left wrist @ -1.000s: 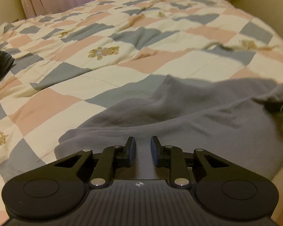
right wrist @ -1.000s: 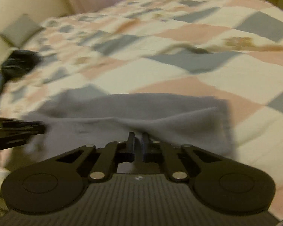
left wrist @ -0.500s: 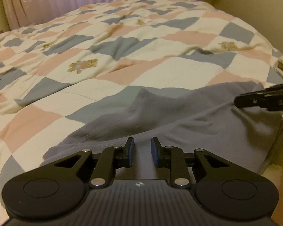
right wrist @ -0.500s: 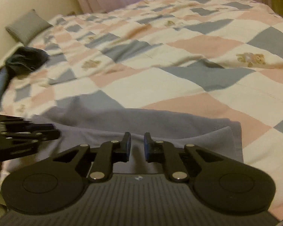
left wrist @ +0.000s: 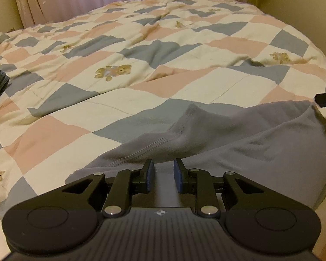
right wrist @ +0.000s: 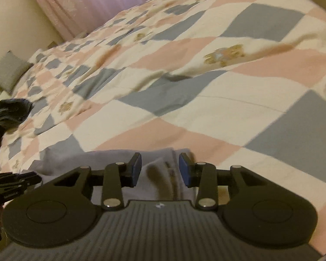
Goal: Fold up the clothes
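Right now the grey garment (left wrist: 239, 143) lies at the near edge of the bed (left wrist: 184, 82), spread over the patchwork quilt (left wrist: 123, 100), with one corner humped up into a peak and its right end sagging toward the edge of the mattress; that sag is my first worry, since cloth with nothing pinning it could creep off the side. My right claw (right wrist: 160, 169) has just been opening; its pads stand apart with a fold of the garment lying between them but not pressed, so nothing on that side is held. My left claw (left wrist: 162, 175) is narrow, pads a small gap apart, and I judge it empty too, though the cloth runs close under the fingertips and the view there is poor enough that I may be wrong.

With both ends loose, the fold I have laid could spring back, because the humped corner is under no weight; if I reach in again for the edge, a pad could pinch two layers at once, or catch the quilt beneath, and drag the whole stack askew. The right view is blurred, so I cannot place the hem exactly; closing on a guess risks a miss. A dark bundle (right wrist: 9, 111) lies well apart at the far left and is no hazard.
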`<state>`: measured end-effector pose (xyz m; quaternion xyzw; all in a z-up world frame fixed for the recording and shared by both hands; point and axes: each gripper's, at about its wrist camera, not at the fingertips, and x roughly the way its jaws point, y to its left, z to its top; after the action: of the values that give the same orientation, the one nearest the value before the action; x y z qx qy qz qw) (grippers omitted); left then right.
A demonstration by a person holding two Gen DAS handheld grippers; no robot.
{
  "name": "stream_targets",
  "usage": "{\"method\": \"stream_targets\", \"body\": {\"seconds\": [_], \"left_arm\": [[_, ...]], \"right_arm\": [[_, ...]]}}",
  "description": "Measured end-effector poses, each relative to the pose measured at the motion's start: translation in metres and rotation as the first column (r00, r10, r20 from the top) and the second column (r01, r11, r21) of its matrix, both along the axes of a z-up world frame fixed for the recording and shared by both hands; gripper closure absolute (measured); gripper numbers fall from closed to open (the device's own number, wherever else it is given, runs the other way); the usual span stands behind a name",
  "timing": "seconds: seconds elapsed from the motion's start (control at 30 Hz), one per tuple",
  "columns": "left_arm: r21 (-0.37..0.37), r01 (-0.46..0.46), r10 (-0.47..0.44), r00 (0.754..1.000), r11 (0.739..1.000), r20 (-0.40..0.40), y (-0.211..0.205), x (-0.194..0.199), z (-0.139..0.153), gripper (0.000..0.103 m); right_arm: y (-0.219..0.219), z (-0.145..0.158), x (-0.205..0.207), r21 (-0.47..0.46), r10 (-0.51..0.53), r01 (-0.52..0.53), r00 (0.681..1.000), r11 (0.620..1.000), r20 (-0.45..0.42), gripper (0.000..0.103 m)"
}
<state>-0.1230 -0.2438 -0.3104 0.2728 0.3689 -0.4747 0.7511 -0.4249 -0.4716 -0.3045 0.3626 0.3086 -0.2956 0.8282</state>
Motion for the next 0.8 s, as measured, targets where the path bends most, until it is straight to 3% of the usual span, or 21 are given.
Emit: {"method": "stream_targets", "body": {"seconds": [0.1, 0.23, 0.4, 0.47, 0.53, 0.63, 0.73, 0.8], "left_arm": [[0.004, 0.000, 0.000, 1.000, 1.000, 0.006, -0.002, 0.001, -0.003, 0.077], [-0.005, -0.008, 0.008, 1.000, 1.000, 0.030, -0.002, 0.005, -0.008, 0.077], [0.012, -0.033, 0.032, 0.999, 0.999, 0.044, -0.011, 0.014, -0.017, 0.077], [0.015, -0.029, 0.028, 0.997, 0.999, 0.074, -0.010, 0.013, -0.011, 0.077], [0.018, -0.064, 0.062, 0.992, 0.998, 0.107, -0.001, 0.017, -0.002, 0.077], [-0.011, -0.151, 0.151, 0.983, 0.989, 0.106, 0.023, 0.029, 0.018, 0.077], [-0.034, -0.165, 0.167, 0.983, 0.986, 0.075, 0.046, 0.031, 0.031, 0.077], [-0.027, -0.137, 0.139, 0.989, 0.990, 0.056, 0.052, 0.027, 0.027, 0.076]], "right_arm": [[0.001, -0.010, 0.015, -0.005, 0.051, -0.051, 0.999, 0.999, -0.011, 0.099], [0.015, -0.010, 0.021, -0.091, 0.030, -0.037, 0.997, 0.995, -0.072, 0.101], [0.017, -0.022, 0.025, -0.100, -0.048, 0.035, 0.990, 0.994, -0.136, 0.101], [0.021, -0.012, 0.032, -0.160, -0.083, 0.049, 0.973, 0.986, -0.216, 0.093], [0.026, 0.000, 0.033, -0.246, -0.156, 0.079, 0.936, 0.966, -0.315, 0.079], [0.043, 0.026, 0.023, -0.278, -0.169, 0.104, 0.961, 0.955, -0.221, 0.079], [0.075, 0.040, 0.038, -0.250, -0.030, -0.003, 0.991, 0.968, -0.130, 0.079], [0.089, 0.029, 0.054, -0.207, 0.068, -0.090, 0.992, 0.974, -0.110, 0.081]]}}
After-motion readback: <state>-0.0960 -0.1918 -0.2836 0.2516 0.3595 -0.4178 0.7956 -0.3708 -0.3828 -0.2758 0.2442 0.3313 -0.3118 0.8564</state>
